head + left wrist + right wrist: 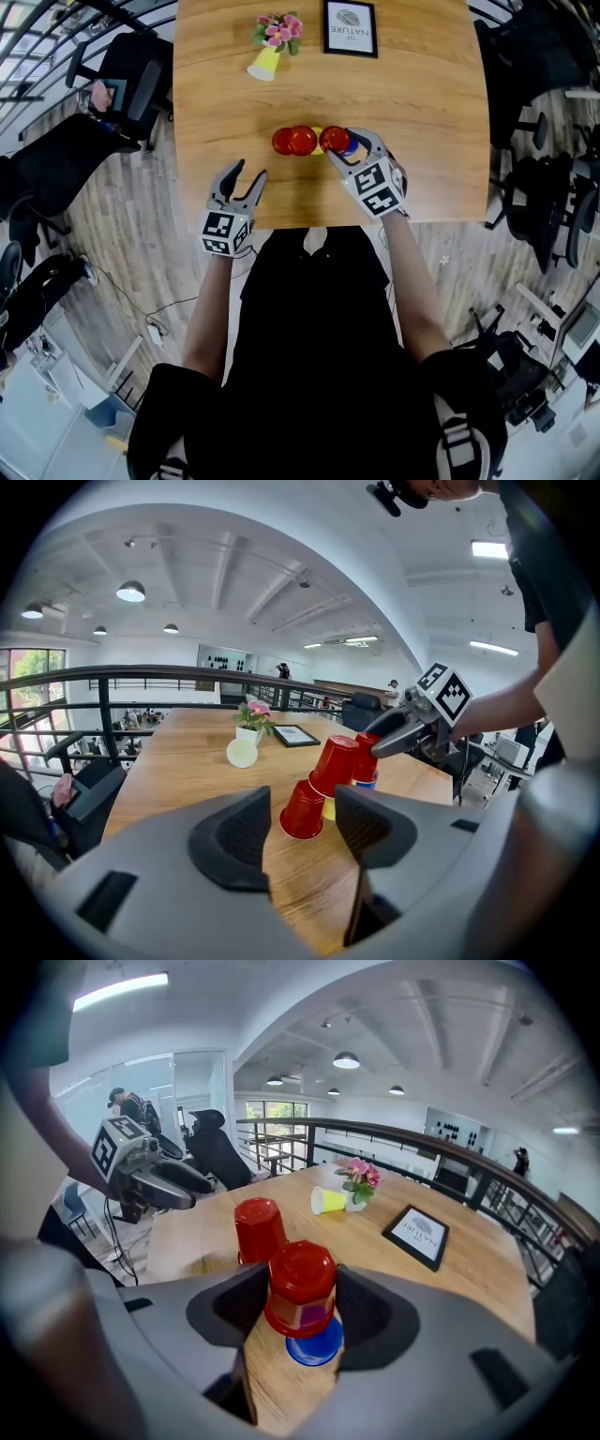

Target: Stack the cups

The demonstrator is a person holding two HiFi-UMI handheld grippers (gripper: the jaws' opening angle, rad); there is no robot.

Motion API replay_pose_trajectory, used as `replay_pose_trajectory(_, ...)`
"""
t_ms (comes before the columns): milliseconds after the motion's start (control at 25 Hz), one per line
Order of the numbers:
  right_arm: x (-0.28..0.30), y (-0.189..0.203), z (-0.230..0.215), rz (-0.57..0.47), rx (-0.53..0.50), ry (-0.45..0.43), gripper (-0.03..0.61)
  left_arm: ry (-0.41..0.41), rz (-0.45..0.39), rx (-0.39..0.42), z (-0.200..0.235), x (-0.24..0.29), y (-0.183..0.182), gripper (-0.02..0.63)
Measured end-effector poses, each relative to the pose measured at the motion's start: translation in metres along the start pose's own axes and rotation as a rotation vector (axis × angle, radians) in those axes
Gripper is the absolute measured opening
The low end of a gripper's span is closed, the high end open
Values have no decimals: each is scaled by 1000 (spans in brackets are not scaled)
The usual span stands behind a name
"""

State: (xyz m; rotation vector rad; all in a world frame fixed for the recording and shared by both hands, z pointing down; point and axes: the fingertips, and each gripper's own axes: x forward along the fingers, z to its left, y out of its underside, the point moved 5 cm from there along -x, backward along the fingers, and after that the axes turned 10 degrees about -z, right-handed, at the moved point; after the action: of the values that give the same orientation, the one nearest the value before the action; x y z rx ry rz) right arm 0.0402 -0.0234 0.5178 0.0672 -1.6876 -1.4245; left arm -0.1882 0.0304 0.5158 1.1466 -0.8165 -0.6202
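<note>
Red cup [300, 1283] hides most of blue cup [319, 1346] beneath it | pinched rim-down between pads of right gripper [302, 1302] | left gripper [305, 832] spread, holding nothing

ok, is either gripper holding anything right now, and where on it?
Right gripper grips the upside-down red cup by its side walls, over the blue cup. Left gripper is open and empty.
</note>
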Motion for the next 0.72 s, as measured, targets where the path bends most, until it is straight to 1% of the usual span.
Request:
replay_pose_trajectory(440, 3, 1, 1, -8, 3, 5, 242, 3, -3, 0, 4, 1, -1, 232)
replay_pose_trajectory(720, 0, 1, 3, -14, -6, 13, 262, 3, -11, 1, 10, 6, -3, 232)
